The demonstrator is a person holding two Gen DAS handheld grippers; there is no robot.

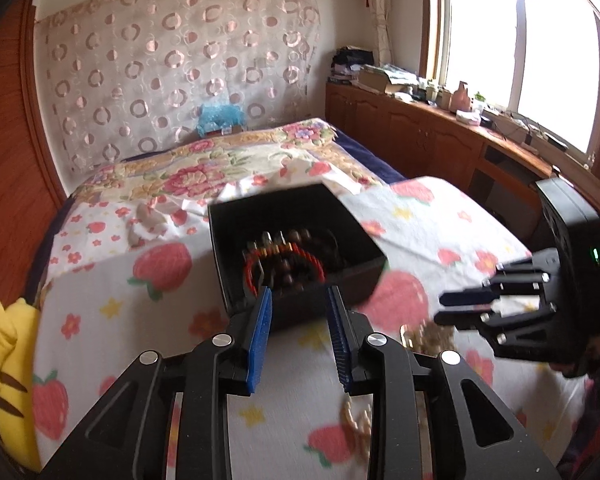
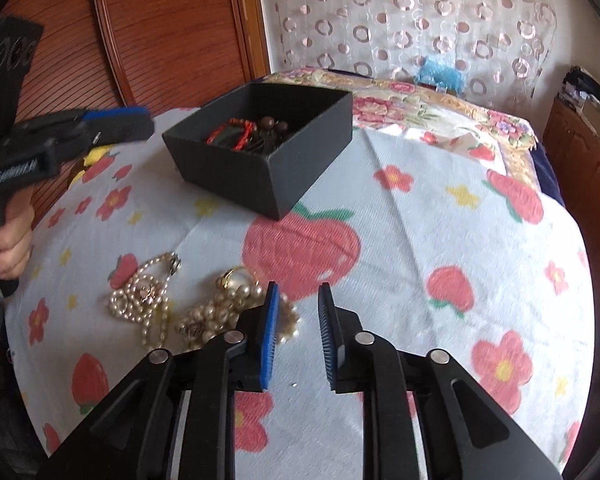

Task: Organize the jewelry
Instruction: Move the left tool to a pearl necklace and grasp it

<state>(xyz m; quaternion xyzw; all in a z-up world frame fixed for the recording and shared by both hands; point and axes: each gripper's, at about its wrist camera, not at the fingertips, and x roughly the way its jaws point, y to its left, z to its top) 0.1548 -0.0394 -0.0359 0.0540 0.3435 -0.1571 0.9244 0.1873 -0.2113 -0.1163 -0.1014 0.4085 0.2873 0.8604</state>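
A black open box (image 1: 352, 276) sits on the strawberry-print bedspread (image 1: 172, 320) and holds a red cord bracelet (image 1: 252, 276) and dark wooden beads (image 1: 296, 268). My left gripper (image 1: 299, 300) is open at the box's near wall, with nothing between its blue pads. In the right wrist view the box (image 2: 276, 176) lies ahead. A pile of pearl jewellery (image 2: 216, 312) and a pearl chain (image 2: 148, 300) lie just left of my right gripper (image 2: 299, 292). That gripper is open over the cloth, its left finger (image 2: 270, 320) over the edge of the pearls.
A yellow plush toy (image 1: 8, 360) lies at the bed's left edge. A wooden headboard (image 2: 160, 28) stands beyond the box. A cluttered wooden cabinet (image 1: 440, 128) runs under the window. A hand (image 2: 8, 240) holds the left gripper (image 2: 116, 120).
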